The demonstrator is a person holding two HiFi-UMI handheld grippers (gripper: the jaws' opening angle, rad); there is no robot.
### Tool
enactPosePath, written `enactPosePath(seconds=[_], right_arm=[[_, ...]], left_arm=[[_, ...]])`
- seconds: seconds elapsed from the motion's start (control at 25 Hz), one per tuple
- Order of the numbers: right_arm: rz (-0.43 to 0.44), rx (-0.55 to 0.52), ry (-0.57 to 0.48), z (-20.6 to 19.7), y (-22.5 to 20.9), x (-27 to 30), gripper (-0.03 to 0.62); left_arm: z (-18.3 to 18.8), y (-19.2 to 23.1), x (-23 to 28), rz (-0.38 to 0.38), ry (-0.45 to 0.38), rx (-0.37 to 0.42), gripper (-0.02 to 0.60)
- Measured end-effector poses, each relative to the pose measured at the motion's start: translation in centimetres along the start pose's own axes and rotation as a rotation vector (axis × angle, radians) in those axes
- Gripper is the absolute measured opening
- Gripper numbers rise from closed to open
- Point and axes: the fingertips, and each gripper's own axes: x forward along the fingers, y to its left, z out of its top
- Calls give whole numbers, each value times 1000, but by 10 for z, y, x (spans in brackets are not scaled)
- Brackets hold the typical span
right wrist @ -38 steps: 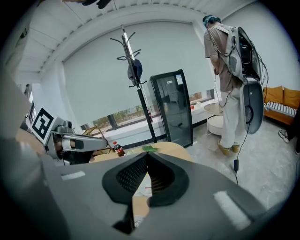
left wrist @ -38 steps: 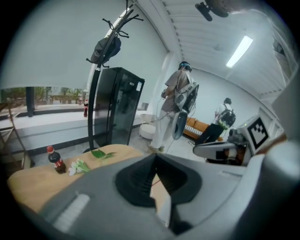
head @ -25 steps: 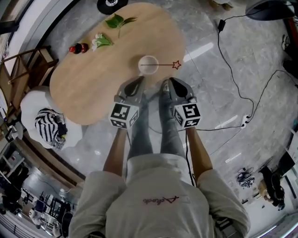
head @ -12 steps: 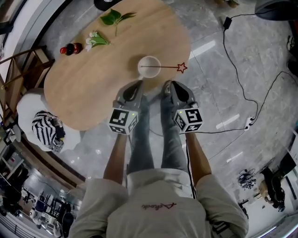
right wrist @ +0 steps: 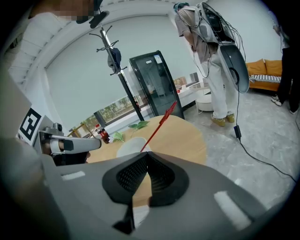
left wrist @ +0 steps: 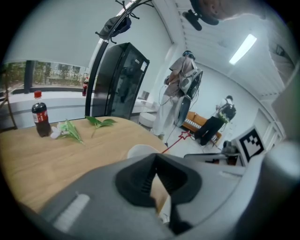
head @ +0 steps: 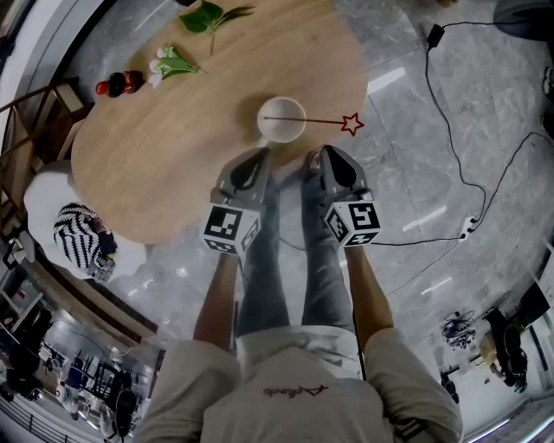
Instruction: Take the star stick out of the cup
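We are on the approach: left gripper (head: 258,157) and right gripper (head: 316,158), fingers together and empty, near the cup (head: 281,119); next, part the right fingers around the star stick (head: 318,121).

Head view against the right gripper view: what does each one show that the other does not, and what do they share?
Only the head view: the person's legs and a striped cushion.
Only the right gripper view: a black cabinet, a coat stand, a standing person and an orange sofa.
Both: the wooden table, the white cup with the red star stick leaning out of it, a cola bottle and green leaves.
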Motion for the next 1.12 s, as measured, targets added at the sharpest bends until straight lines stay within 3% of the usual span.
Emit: enactPosePath(seconds=[0.16, 0.44, 0.64, 0.8, 0.92, 1.12], right_arm=[[4, 67, -42, 9, -1, 9, 5], [0, 533, -193, 13, -19, 16, 5], [61, 758, -304, 13, -24, 14, 5], [91, 785, -339, 16, -26, 16, 5], [118, 770, -336, 16, -21, 20, 106], [123, 737, -330, 23, -14, 26, 115]], left_arm=[[-6, 1, 0, 3, 5, -13, 3], [-9, 2, 1, 6, 7, -21, 3], [-11, 2, 2, 5, 8, -34, 3], [-12, 2, 2, 6, 10, -36, 3], [-14, 3, 2, 6, 14, -37, 3], [-14, 3, 1, 3, 16, -40, 3]])
